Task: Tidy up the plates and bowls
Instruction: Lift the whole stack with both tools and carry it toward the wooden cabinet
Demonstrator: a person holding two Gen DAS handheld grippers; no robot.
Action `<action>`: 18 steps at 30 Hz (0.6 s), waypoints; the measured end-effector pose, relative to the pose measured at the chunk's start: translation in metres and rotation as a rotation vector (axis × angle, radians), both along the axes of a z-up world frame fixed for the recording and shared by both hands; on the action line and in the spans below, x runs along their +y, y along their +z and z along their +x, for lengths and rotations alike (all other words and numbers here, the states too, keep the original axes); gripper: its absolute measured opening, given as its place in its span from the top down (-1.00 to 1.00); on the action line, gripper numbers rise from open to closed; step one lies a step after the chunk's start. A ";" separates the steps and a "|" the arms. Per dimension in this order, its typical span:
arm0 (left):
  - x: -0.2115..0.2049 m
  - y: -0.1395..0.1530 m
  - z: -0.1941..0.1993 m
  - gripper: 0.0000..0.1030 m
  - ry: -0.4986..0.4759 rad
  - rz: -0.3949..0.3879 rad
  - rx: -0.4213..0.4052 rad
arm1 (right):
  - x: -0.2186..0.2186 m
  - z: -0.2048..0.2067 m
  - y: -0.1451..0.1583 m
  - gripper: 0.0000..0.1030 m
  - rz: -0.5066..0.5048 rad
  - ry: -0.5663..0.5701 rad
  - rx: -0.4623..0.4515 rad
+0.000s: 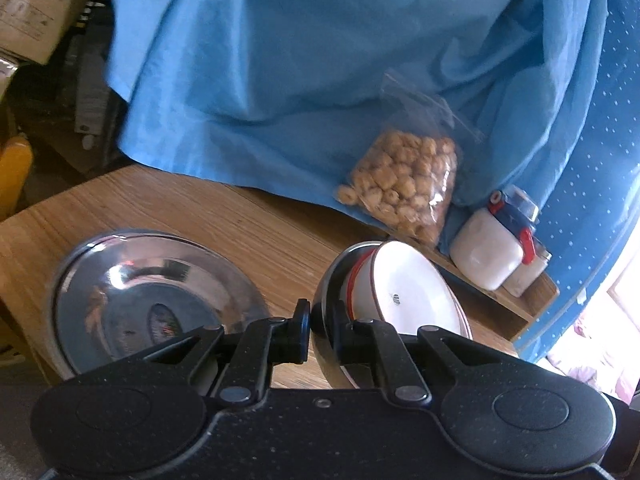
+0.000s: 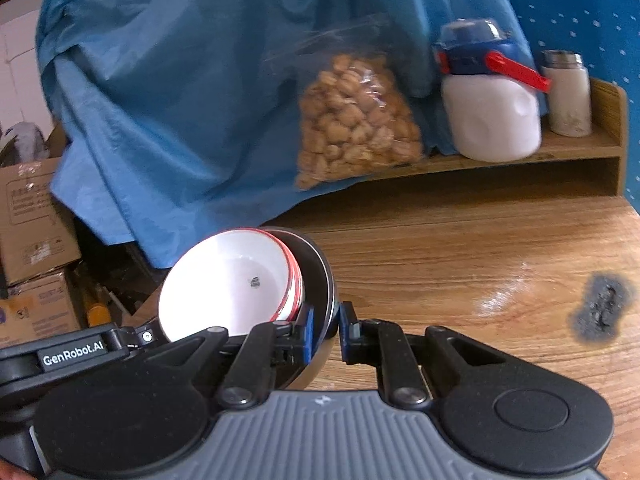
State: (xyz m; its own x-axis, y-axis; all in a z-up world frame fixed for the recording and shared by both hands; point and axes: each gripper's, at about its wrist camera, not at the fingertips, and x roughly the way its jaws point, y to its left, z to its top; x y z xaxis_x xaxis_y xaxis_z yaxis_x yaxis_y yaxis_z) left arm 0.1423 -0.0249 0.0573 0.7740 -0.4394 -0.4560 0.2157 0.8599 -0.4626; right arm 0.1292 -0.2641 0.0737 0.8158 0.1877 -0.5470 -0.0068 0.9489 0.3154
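Note:
A steel bowl (image 1: 326,300) with a white red-rimmed bowl (image 1: 416,292) nested inside is held tilted above the wooden table (image 1: 248,232). My left gripper (image 1: 320,330) is shut on the steel bowl's rim. My right gripper (image 2: 325,330) is shut on the same steel bowl's rim (image 2: 320,264) from the other side; the white bowl (image 2: 228,280) shows in it. A steel plate (image 1: 152,300) lies on the table's left part, left of my left gripper.
A blue cloth (image 1: 320,80) hangs behind the table. A bag of snacks (image 2: 356,120), a white jar with a blue lid (image 2: 488,108) and a small white bottle (image 2: 568,96) stand on a back shelf. Cardboard boxes (image 2: 32,216) sit left. A dark burn mark (image 2: 604,312) is on the table.

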 end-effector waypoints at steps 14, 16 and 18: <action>0.053 0.005 0.003 0.84 0.129 0.010 0.002 | 0.051 0.023 0.008 0.72 -0.016 0.144 -0.018; 0.060 0.003 0.004 0.85 0.147 0.016 0.009 | 0.060 0.027 0.006 0.72 -0.017 0.166 -0.014; 0.068 0.000 0.005 0.85 0.168 0.012 0.022 | 0.069 0.032 0.002 0.72 -0.013 0.188 -0.001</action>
